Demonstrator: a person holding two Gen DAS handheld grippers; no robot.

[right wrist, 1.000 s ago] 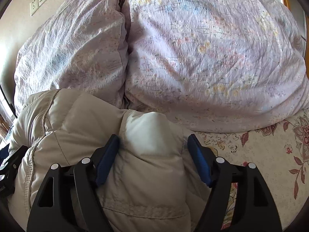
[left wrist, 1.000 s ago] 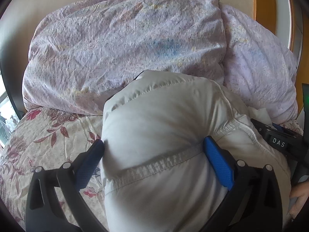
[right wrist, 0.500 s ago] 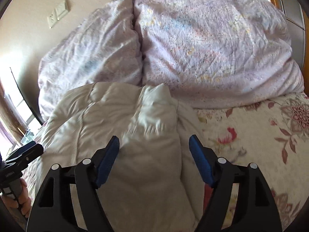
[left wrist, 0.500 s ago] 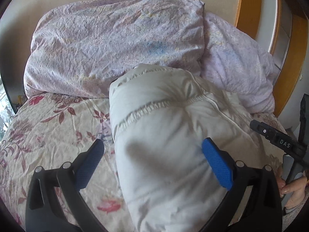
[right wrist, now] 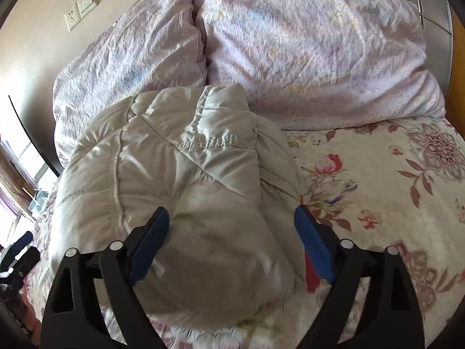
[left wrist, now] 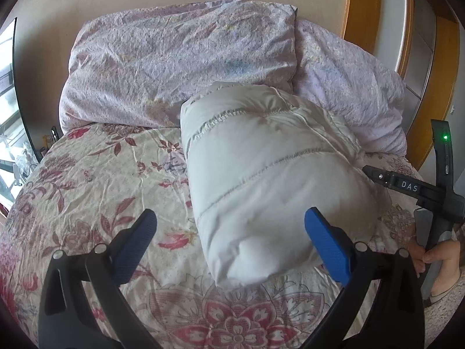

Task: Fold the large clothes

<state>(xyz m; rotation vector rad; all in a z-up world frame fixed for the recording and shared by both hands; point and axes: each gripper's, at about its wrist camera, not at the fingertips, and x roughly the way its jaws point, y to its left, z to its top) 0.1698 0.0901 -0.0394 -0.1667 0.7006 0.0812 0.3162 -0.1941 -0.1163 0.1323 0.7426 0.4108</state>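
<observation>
Folded white puffer jacket (left wrist: 261, 174) lying bundled on the floral bedsheet (left wrist: 101, 180), up against the lilac pillows (left wrist: 174, 67). Left gripper (left wrist: 229, 229) wide open, gripping nothing. Right gripper (right wrist: 232, 226) opening, straddling the jacket's near end, pads off.

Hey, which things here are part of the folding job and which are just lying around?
Job: white puffer jacket, left gripper, right gripper with jaws opening around the jacket.

Lying about: two lilac pillows, floral bedspread, wall sockets.
</observation>
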